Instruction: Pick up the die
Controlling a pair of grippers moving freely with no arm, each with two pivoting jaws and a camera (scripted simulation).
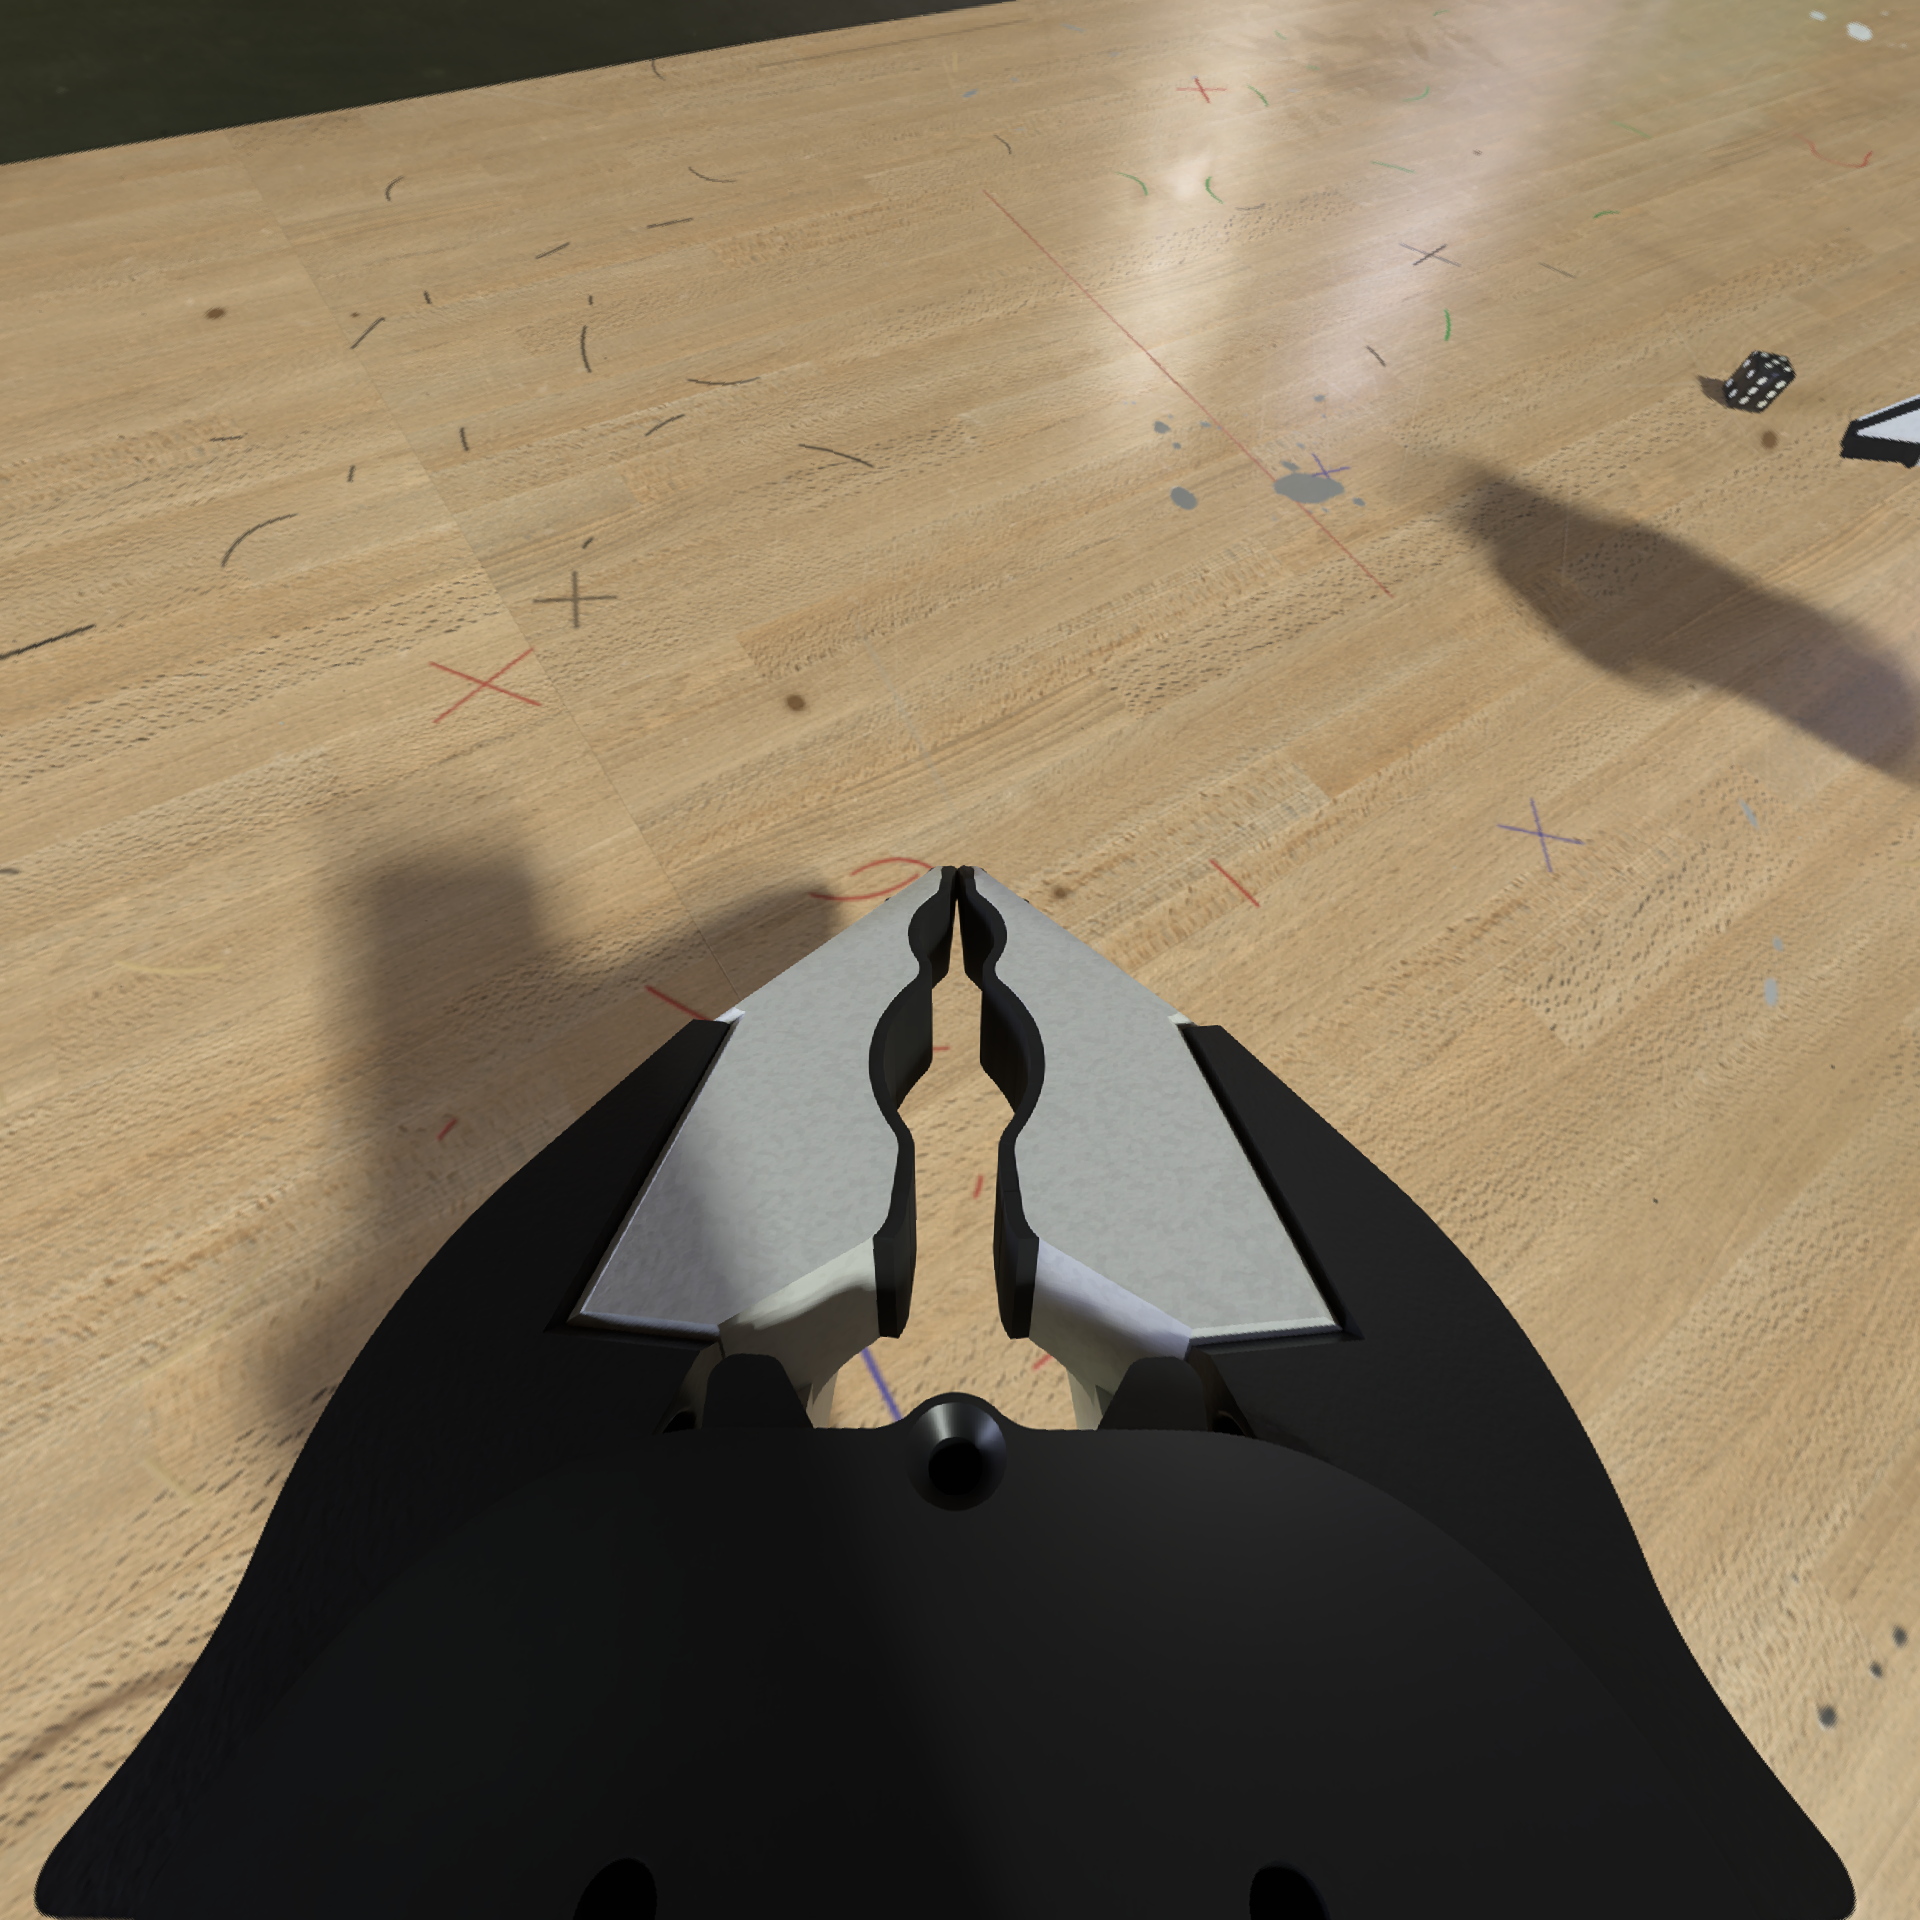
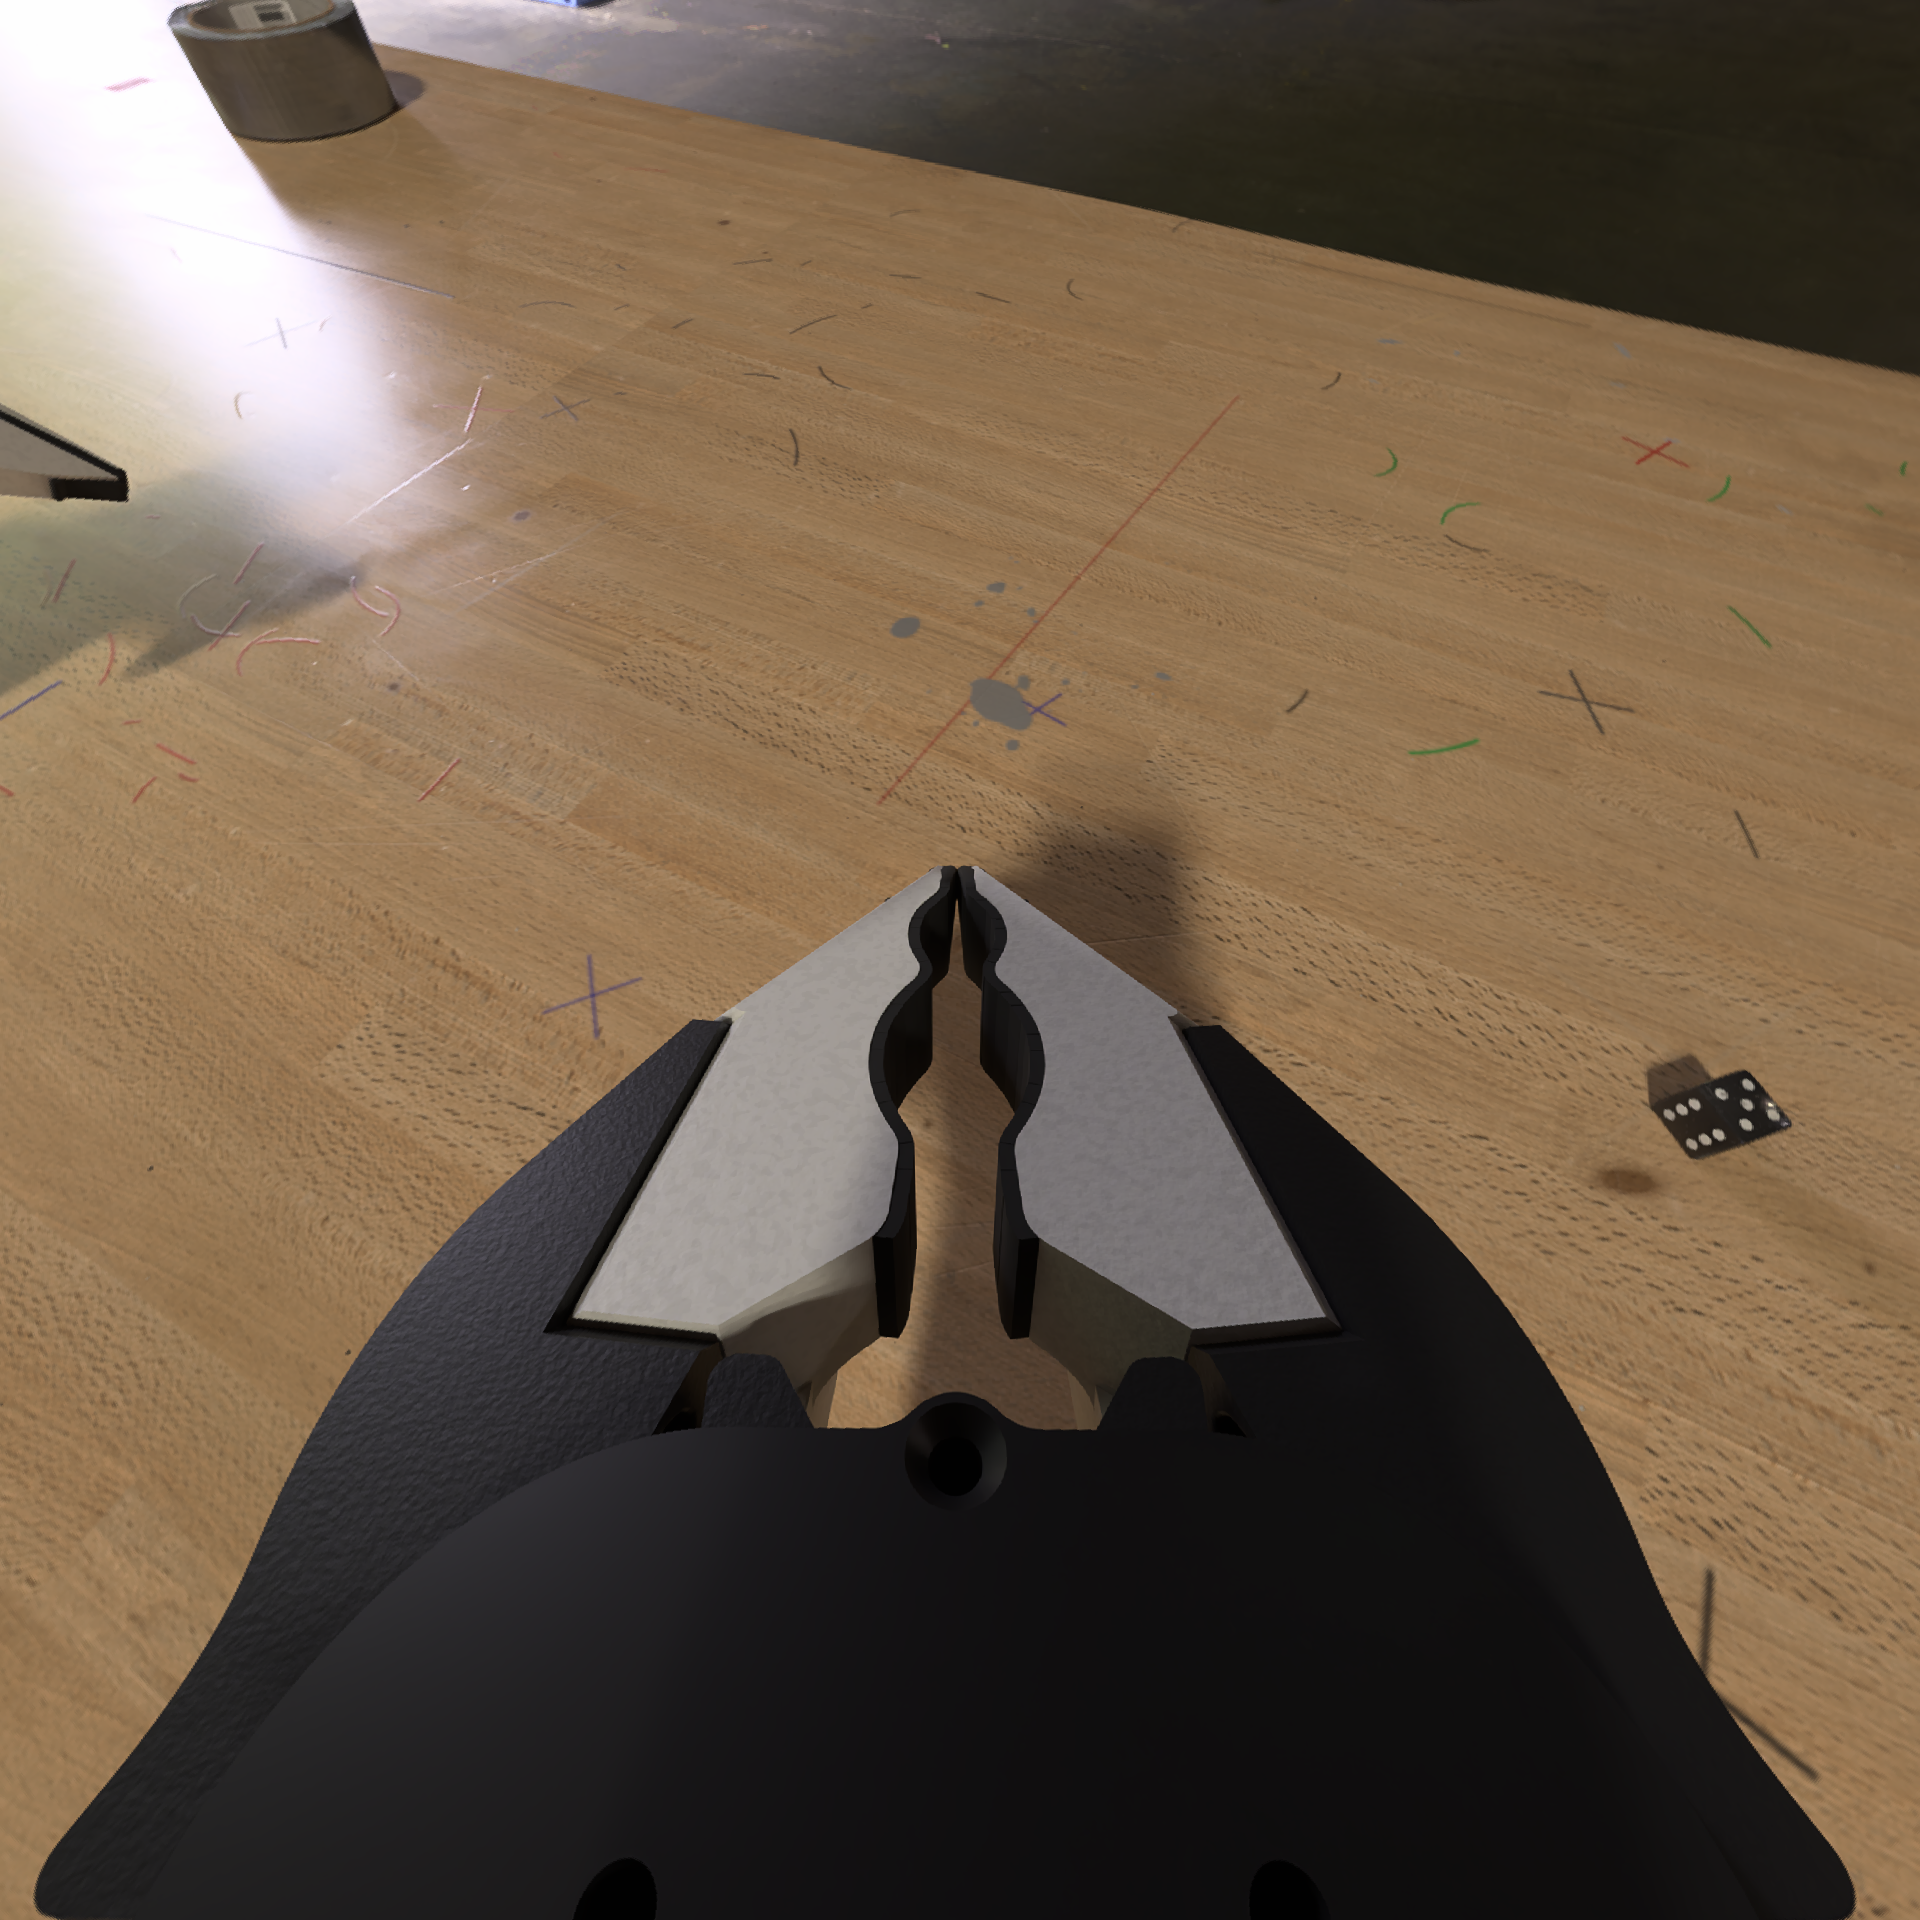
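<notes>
The die [image 2: 1725, 1114] is a small black cube with white pips. It lies on the wooden table [image 2: 727, 644], to the right of my right gripper [image 2: 956, 873] and level with its fingers. The right gripper is shut and empty, above the table. In the left wrist view the die [image 1: 1758, 380] lies far off at the upper right. My left gripper [image 1: 956, 873] is shut and empty, far from the die. The tip of the other gripper [image 1: 1886, 434] shows at the right edge, close to the die.
A roll of dark grey tape [image 2: 278, 64] stands at the far left corner of the table. The table's far edge [image 2: 1143, 197] borders a dark floor. The left gripper's tip [image 2: 62, 468] shows at the left edge. Pen marks and grey paint blots [image 2: 995, 702] cover the wood.
</notes>
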